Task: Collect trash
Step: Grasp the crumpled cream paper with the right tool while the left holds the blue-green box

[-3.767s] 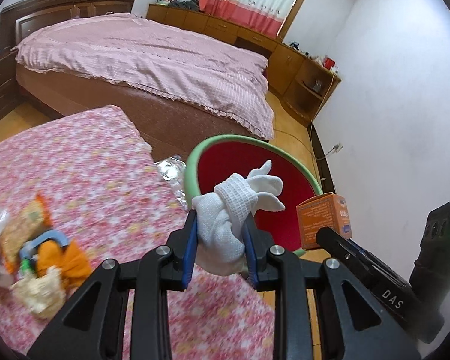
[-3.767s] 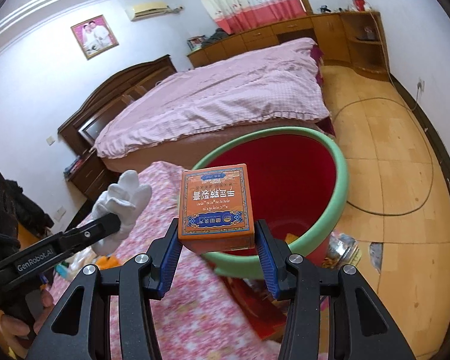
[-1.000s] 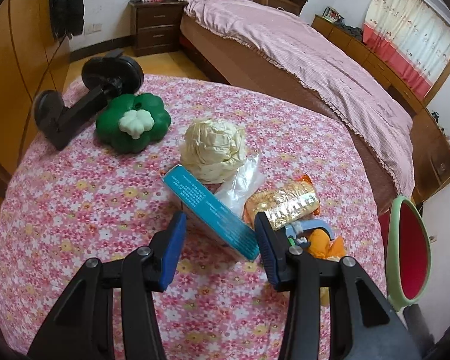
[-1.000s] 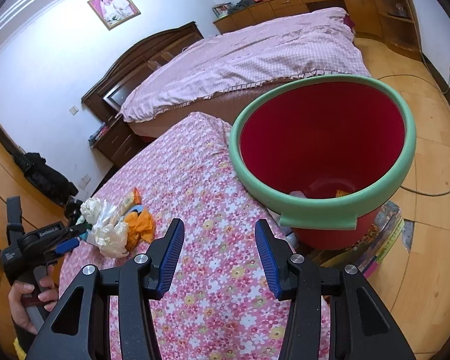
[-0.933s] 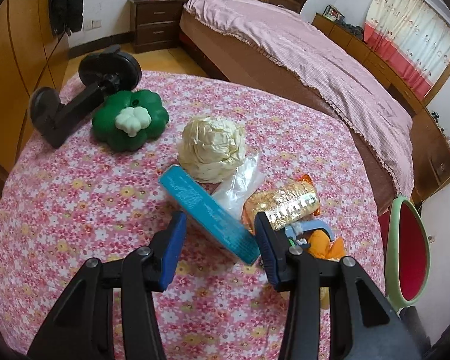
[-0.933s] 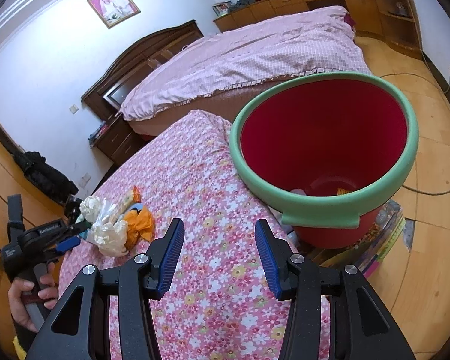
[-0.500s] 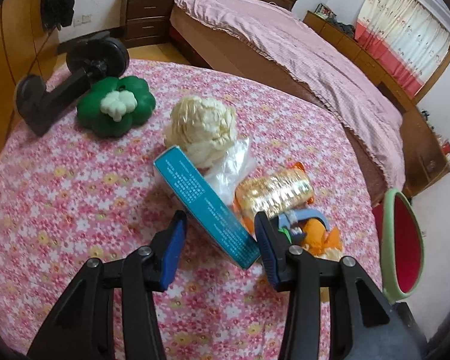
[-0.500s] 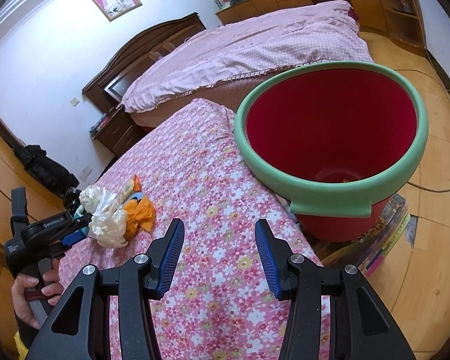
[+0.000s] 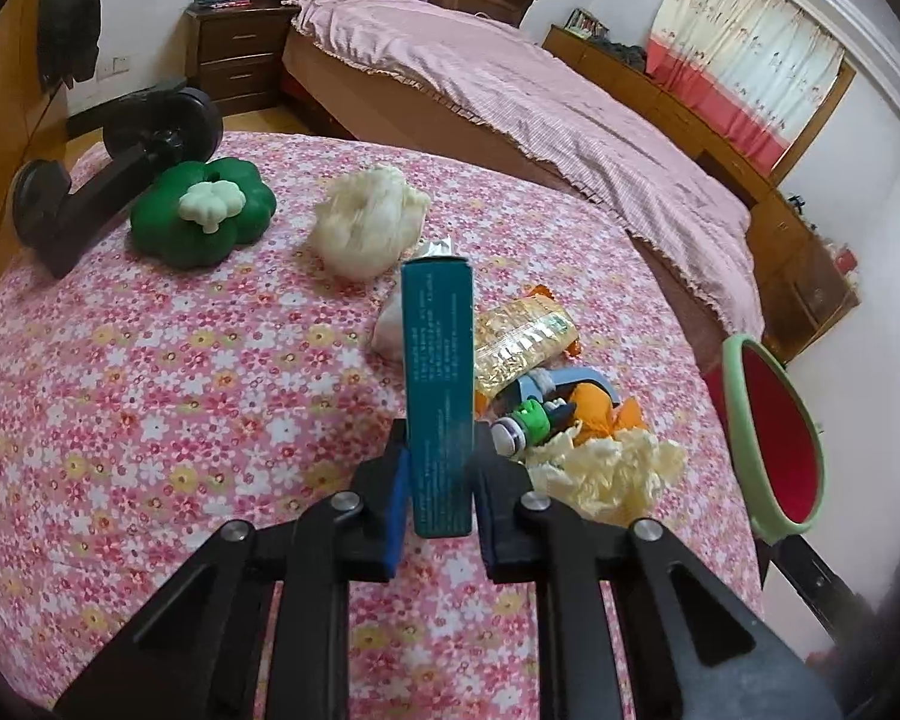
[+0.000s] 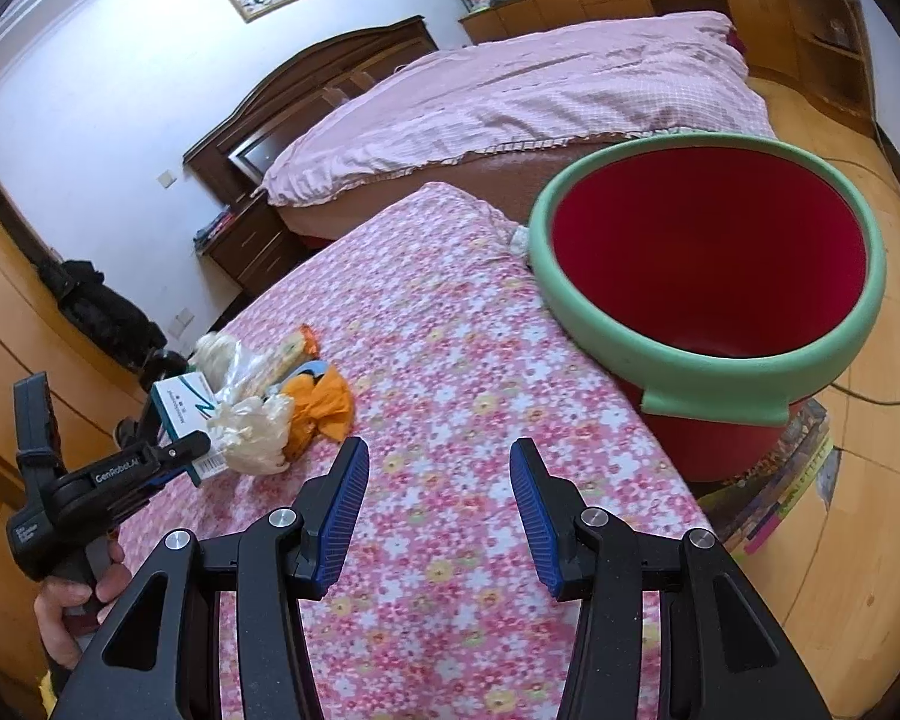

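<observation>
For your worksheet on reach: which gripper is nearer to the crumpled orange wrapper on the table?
Left. The left gripper, shut on the teal box, sits beside the orange wrapper; the open right gripper hangs farther back.

I see a table with a pink flowery cloth (image 9: 150, 396). On it lie a green toy (image 9: 201, 219), a crumpled paper ball (image 9: 366, 228), a gold wrapper (image 9: 522, 339) and an orange scrap (image 10: 324, 405).

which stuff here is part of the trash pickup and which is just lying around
Part of the job:
- teal box, clamped in the left gripper
- red bucket with a green rim
- gold snack wrapper
- orange wrapper
- crumpled cream paper
- right gripper, open and empty

Just lying about:
- green clover-shaped object
- black stand
- bed
</observation>
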Action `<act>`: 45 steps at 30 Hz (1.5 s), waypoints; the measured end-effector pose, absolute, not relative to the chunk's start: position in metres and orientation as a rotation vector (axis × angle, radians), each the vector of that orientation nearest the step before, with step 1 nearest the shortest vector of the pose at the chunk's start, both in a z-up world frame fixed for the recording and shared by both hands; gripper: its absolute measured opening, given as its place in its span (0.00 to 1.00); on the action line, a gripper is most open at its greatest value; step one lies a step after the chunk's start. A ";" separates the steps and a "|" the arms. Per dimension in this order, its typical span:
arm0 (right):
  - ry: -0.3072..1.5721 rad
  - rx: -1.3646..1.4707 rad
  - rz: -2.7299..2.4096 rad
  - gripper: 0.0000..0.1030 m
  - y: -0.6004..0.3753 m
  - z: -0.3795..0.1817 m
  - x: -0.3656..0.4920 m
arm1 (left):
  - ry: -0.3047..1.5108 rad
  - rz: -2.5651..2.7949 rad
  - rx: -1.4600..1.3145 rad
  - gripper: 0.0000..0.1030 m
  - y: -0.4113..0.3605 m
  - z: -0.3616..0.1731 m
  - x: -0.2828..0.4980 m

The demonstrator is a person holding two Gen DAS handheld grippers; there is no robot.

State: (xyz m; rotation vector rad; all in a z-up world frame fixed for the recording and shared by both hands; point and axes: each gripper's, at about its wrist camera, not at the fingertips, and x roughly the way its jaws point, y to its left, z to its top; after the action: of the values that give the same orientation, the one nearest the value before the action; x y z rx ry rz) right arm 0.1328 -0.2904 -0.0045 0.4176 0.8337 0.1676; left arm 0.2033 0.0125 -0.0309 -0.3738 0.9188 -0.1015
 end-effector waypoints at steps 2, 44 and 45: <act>0.835 0.406 0.177 0.49 -0.283 -0.003 0.133 | 0.907 -0.108 -0.381 0.18 0.018 -0.028 0.197; 0.854 0.271 0.286 0.24 -0.153 -0.025 0.176 | 0.835 0.004 -0.323 0.18 0.071 -0.040 0.165; 0.848 0.272 0.289 0.23 -0.153 -0.023 0.175 | 0.835 0.005 -0.325 0.18 0.071 -0.039 0.164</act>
State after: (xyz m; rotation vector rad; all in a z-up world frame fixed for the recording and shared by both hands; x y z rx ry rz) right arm 0.1746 -0.1534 -0.0234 0.2720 0.8482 0.2895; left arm 0.1645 0.0712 -0.0394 -0.3252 0.8354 0.0050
